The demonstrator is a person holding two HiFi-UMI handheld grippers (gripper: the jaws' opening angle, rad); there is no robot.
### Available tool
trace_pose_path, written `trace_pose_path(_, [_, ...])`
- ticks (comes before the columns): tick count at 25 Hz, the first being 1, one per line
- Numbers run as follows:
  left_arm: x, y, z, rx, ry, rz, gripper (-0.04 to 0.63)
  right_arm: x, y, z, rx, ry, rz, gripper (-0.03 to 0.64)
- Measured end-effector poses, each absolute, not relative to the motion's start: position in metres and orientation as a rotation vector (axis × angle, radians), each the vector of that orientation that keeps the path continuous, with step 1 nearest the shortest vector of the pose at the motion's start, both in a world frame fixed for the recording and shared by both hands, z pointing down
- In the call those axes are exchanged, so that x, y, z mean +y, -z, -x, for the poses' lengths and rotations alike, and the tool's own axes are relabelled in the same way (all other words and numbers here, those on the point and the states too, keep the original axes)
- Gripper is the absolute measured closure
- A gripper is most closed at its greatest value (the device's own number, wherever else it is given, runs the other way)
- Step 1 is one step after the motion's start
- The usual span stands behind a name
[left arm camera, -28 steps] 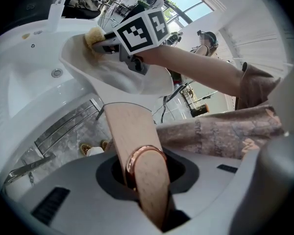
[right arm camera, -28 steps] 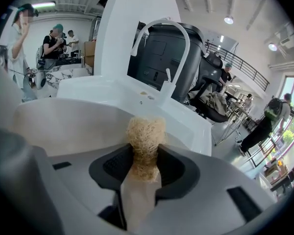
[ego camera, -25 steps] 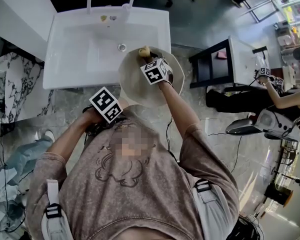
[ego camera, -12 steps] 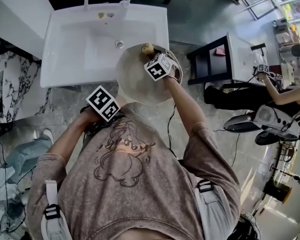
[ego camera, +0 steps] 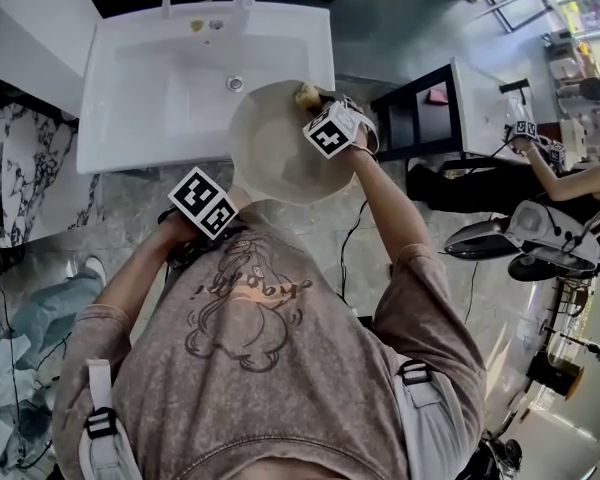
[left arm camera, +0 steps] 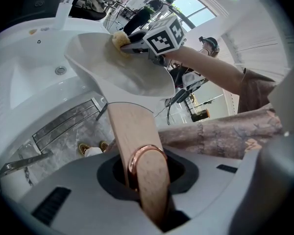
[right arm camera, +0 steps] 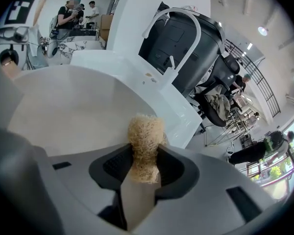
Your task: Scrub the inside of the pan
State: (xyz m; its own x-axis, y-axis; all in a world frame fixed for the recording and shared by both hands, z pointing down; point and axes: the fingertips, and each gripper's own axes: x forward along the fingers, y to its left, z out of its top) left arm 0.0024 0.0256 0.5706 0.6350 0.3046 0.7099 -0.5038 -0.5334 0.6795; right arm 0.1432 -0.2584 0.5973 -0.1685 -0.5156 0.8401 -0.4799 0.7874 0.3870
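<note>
A cream pan (ego camera: 270, 153) is held tilted over the near right corner of the white sink (ego camera: 150, 88). My left gripper (ego camera: 202, 206) is shut on the pan's wooden handle (left arm camera: 137, 146), which ends in a copper ring; the jaws (left arm camera: 142, 177) clamp it near that ring. My right gripper (ego camera: 332, 128) is shut on a tan loofah scrubber (ego camera: 305, 94), which presses on the inside of the pan near its far right rim. The right gripper view has the scrubber (right arm camera: 146, 141) between the jaws, against the pale pan wall (right arm camera: 63, 111). The left gripper view also shows the scrubber (left arm camera: 120, 38).
The sink has a drain (ego camera: 235, 83) and a white arched faucet (right arm camera: 181, 28) at its back. A black shelf unit (ego camera: 420, 118) stands right of the sink. A seated person (ego camera: 560, 183) and cables are at the far right, on a marble floor.
My right gripper has carried the scrubber rightward across the pan's inside toward its far right rim. The left gripper keeps its hold on the handle.
</note>
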Motion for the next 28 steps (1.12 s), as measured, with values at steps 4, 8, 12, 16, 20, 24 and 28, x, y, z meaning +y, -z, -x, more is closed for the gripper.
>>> trace_pose_path(4, [0.025,-0.571,-0.002,-0.156,-1.029,-1.873,0.5,-0.255,-0.594,-0.152,-1.791,0.037,-0.71,0.457])
trace_pose_path(8, [0.025,-0.571,-0.001,-0.155,-1.024,-1.872,0.5,-0.249,-0.592,-0.165,-1.757,0.054,-0.642,0.457])
trace_pose_path(12, [0.024,-0.573,-0.001,-0.16,-1.021,-1.881,0.5,-0.241,-0.59,-0.17,-1.748,0.058,-0.575,0.459])
trace_pose_path(16, [0.024,-0.573,-0.001,-0.157,-1.019,-1.881,0.5,-0.228,-0.595,-0.183,-1.69,0.033,-0.529,0.46])
trace_pose_path(20, [0.024,-0.572,0.0,-0.155,-1.014,-1.882,0.499,-0.208,-0.602,-0.189,-1.675,-0.025,-0.472,0.462])
trace_pose_path(24, [0.022,-0.572,-0.001,-0.161,-1.009,-1.876,0.499,-0.189,-0.605,-0.193,-1.69,-0.115,-0.43,0.462])
trace_pose_path(28, [0.022,-0.572,-0.001,-0.165,-1.007,-1.877,0.499,-0.175,-0.6,-0.193,-1.708,-0.191,-0.383,0.462])
